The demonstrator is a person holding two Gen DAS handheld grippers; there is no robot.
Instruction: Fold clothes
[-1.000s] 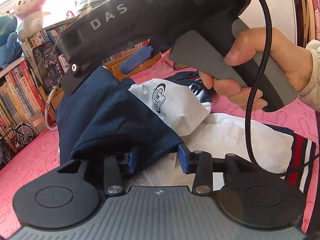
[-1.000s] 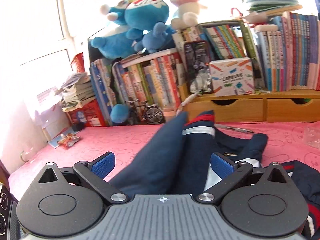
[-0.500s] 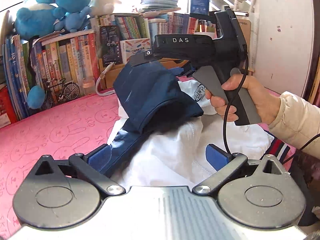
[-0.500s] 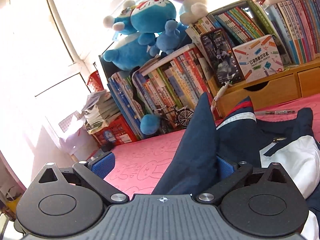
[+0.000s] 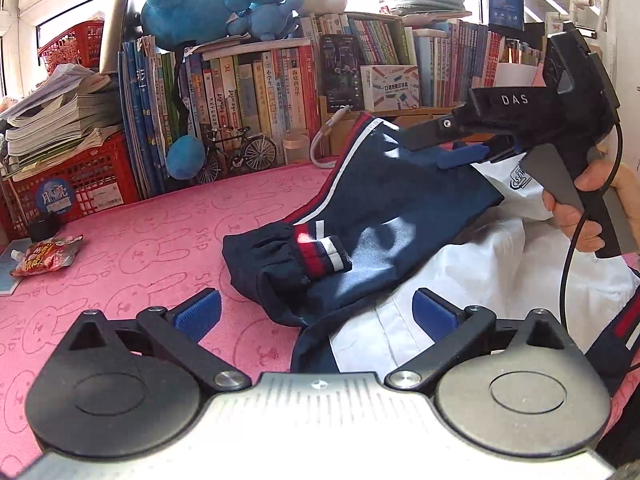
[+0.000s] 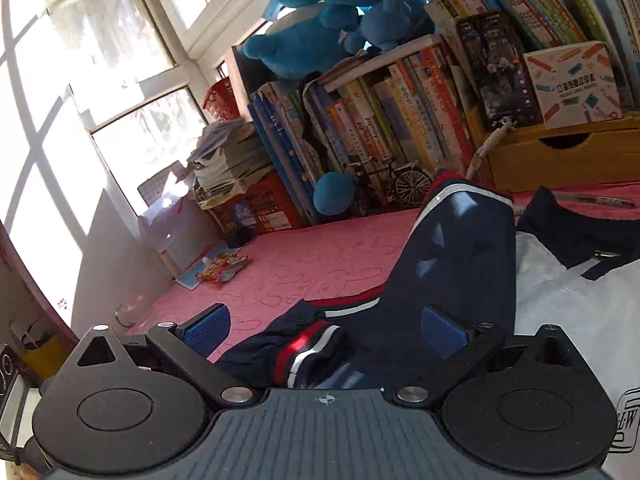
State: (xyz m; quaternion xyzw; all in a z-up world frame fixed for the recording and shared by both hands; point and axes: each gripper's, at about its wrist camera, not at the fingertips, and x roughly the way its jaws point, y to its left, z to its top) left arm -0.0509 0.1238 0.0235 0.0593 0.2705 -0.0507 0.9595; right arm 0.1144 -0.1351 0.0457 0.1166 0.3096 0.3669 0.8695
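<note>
**Limp navy sleeve draped over a white jacket body**

The navy-and-white zip jacket of thin woven cloth [image 5: 460, 276] lies spread on the pink rabbit-print table cover [image 5: 140, 248], with its navy sleeve [image 5: 392, 208] thrown across the white body. The ribbed red, white and navy cuff [image 5: 320, 256] lies crumpled at the near edge.

It looks light, soft and rather slippery, so I judge it will sag and slide unless taken by a seam, the cuff or a hem, where the cloth is thicker.

The left gripper [image 5: 316, 312] stands wide open just above the near hem, gripping nothing. The right gripper [image 6: 324, 330] is also parted, its blue pads either side of the sleeve without pinching it.

The jacket's right side runs out of frame in both views. The second sleeve and the collar's far side are hidden, and the chest badge [image 5: 524, 178] is too small to read.
</note>
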